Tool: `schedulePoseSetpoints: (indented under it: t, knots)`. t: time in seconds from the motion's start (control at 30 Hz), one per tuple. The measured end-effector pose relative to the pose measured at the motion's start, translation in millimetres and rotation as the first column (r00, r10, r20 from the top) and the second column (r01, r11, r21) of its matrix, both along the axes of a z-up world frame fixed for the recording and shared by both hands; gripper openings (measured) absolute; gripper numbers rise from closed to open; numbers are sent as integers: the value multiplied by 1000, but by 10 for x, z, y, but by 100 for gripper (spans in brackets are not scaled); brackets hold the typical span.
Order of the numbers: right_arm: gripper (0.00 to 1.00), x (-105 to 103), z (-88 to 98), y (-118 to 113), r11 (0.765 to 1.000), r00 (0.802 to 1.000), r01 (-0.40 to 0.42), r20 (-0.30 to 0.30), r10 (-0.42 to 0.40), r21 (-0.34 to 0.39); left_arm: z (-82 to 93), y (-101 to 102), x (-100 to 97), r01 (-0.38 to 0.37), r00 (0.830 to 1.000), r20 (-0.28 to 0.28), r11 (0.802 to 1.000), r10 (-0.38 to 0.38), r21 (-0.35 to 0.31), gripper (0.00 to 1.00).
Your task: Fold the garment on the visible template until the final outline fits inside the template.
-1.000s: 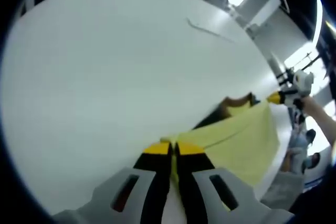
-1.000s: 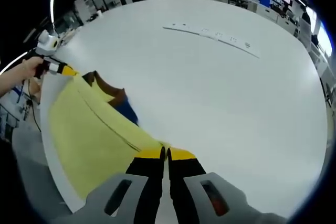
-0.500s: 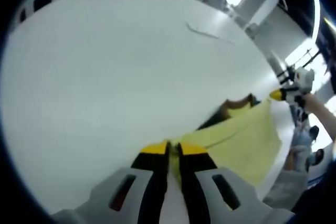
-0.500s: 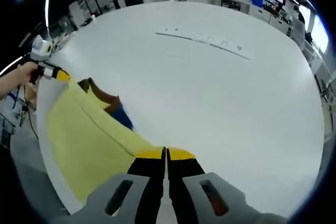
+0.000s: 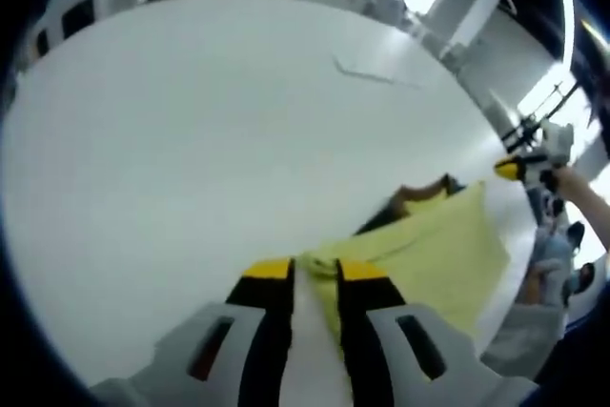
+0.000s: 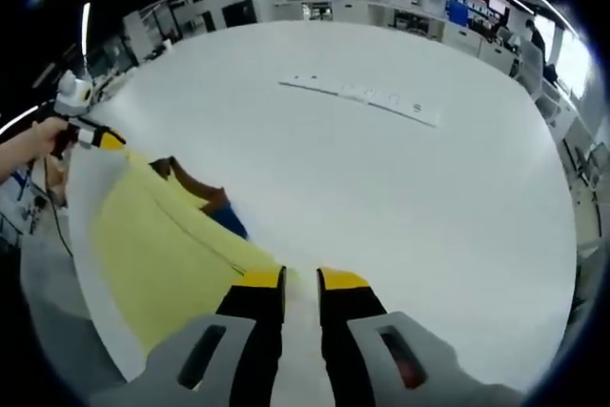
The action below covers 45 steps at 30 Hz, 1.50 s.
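A yellow garment (image 5: pixel 438 250) lies flat on the white table (image 5: pixel 172 140), with a brown and dark part (image 5: pixel 427 185) poking out at its far edge. My left gripper (image 5: pixel 315 272) is open, one garment corner lying right at its yellow tips. In the right gripper view the same garment (image 6: pixel 157 245) spreads to the left, showing brown (image 6: pixel 195 193) and blue (image 6: pixel 229 224) cloth under its edge. My right gripper (image 6: pixel 302 280) is open beside the near corner. The left gripper (image 6: pixel 100 137) sits at the far corner, and the right gripper (image 5: pixel 515 169) likewise in the left gripper view.
A long thin white strip with small marks (image 6: pixel 357 94) lies far out on the table (image 6: pixel 400 197), also seen as a strip (image 5: pixel 372 69). A person's hand (image 6: pixel 33 140) holds the far gripper. The table edge runs just past the garment. Desks and equipment stand beyond.
Both grippers were shut on the garment's corners and have now opened, letting the cloth go. The garment has settled slightly on the table.
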State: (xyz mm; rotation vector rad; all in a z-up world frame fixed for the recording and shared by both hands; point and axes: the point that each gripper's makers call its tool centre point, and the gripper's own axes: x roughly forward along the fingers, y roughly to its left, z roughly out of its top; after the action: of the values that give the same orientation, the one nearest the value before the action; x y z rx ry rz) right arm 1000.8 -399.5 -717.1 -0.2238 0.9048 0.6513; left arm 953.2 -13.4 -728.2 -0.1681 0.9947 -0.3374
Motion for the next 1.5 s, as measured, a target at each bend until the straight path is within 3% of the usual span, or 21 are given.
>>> schedulePoseSetpoints:
  t: [0.4,0.63,1.0,1.37,1.5]
  knots:
    - [32,-297,378,56,998,999,-1,51,-2,57,298,-78,-396,41,997,65,999,-41,-2,30]
    - [37,-518,675,81,992,993,-6,120,-9,125,535,-46,-653,44,993,112,999,-45,14,36]
    - [47,-921,1060,-8,982,979,22,193,-60,190,1028,-57,-980,44,966,253,999,-45,10,42]
    - [55,-1329,1345,-157,974,963,62,245,-116,219,1325,47,-1358,1,942,335,1000,2,-10,49]
    - [59,-1445,1428,-183,971,958,69,257,-128,229,1413,33,-1495,20,935,355,1000,-19,2,52]
